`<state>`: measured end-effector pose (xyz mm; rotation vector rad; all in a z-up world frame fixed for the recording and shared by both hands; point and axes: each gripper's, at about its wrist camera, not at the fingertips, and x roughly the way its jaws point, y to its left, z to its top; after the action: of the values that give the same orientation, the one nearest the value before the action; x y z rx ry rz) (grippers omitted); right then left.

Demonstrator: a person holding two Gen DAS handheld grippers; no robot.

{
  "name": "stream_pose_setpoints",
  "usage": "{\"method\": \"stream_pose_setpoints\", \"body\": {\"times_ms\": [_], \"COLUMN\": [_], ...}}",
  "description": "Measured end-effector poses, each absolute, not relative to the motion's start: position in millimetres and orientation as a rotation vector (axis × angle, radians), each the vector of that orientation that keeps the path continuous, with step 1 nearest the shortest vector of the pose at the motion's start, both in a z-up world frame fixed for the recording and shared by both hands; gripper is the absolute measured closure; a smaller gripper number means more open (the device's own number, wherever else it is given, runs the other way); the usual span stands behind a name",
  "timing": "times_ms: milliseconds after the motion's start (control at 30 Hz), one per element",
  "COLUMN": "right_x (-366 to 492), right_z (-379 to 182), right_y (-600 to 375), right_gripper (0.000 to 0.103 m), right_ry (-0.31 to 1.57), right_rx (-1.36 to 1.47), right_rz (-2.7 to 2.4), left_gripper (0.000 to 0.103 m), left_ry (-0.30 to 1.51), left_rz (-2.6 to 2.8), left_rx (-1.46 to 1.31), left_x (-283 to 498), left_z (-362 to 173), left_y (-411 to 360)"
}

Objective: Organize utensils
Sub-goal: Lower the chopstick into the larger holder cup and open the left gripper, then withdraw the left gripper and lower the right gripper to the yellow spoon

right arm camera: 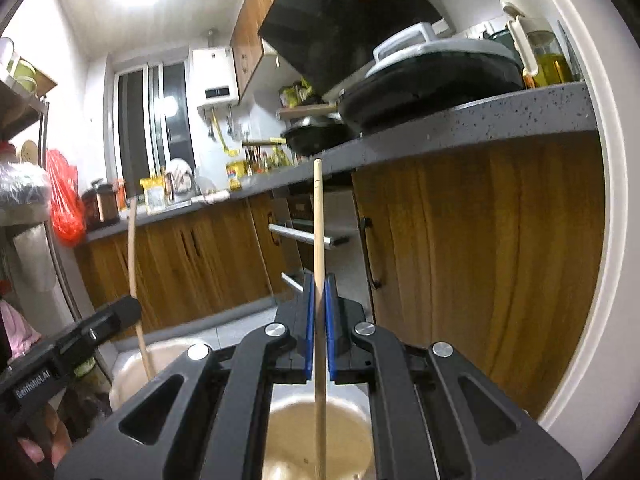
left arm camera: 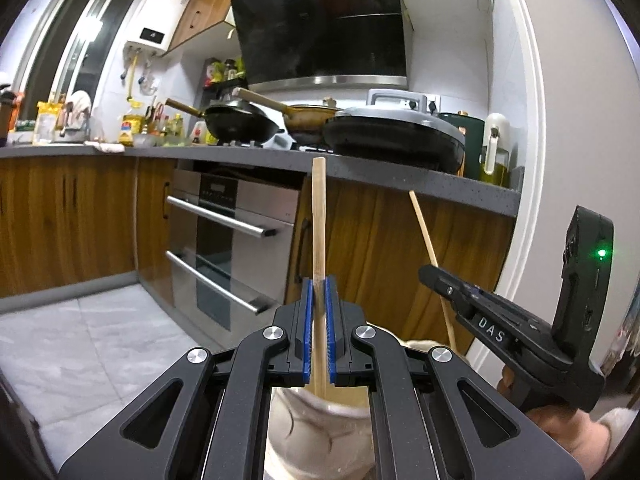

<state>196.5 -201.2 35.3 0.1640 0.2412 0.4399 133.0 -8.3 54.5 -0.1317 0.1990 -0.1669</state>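
Note:
My left gripper (left arm camera: 319, 280) is shut on a flat wooden utensil handle (left arm camera: 319, 216) that stands upright, its lower end inside a cream ceramic jar (left arm camera: 320, 432) below the fingers. My right gripper (right arm camera: 319, 280) is shut on a thin round wooden chopstick (right arm camera: 318, 220), upright, its lower end inside a beige jar (right arm camera: 316, 432). The right gripper also shows in the left wrist view (left arm camera: 430, 274) with its chopstick (left arm camera: 424, 232). The left gripper shows in the right wrist view (right arm camera: 132, 308) with its wooden handle (right arm camera: 132, 248).
A grey kitchen counter (left arm camera: 360, 168) runs ahead with woks, pans and an oil jug (left arm camera: 494, 152). Below it are wooden cabinets and a steel oven (left arm camera: 228, 240). A white door frame (left arm camera: 536, 160) stands to the right. A red bag (right arm camera: 62, 200) hangs at left.

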Motion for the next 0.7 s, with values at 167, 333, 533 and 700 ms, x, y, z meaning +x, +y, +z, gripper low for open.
{"method": "stream_pose_setpoints", "body": {"times_ms": [167,333,533,700], "right_x": [178.0,161.6,156.4,160.1], "right_z": [29.1,27.5,23.2,21.2], "right_y": [-212.2,-215.7,-211.9,-217.6], "right_gripper": [0.098,0.098,0.098,0.082], "right_ry": [0.295,0.344,0.379,0.395], "right_rx": [0.148,0.097,0.062,0.080], "right_rz": [0.434,0.432,0.433,0.417], "left_gripper": [0.096,0.096,0.096,0.086], "left_ry": [0.205,0.223,0.223,0.222], "left_rz": [-0.166,-0.162,-0.152,-0.149], "left_rx": [-0.132,-0.152,-0.123,-0.135], "left_x": [123.1,115.4,108.3,104.0], "left_z": [48.5,40.5,37.7,37.3], "left_y": [-6.1,-0.1,-3.5,-1.7]}}
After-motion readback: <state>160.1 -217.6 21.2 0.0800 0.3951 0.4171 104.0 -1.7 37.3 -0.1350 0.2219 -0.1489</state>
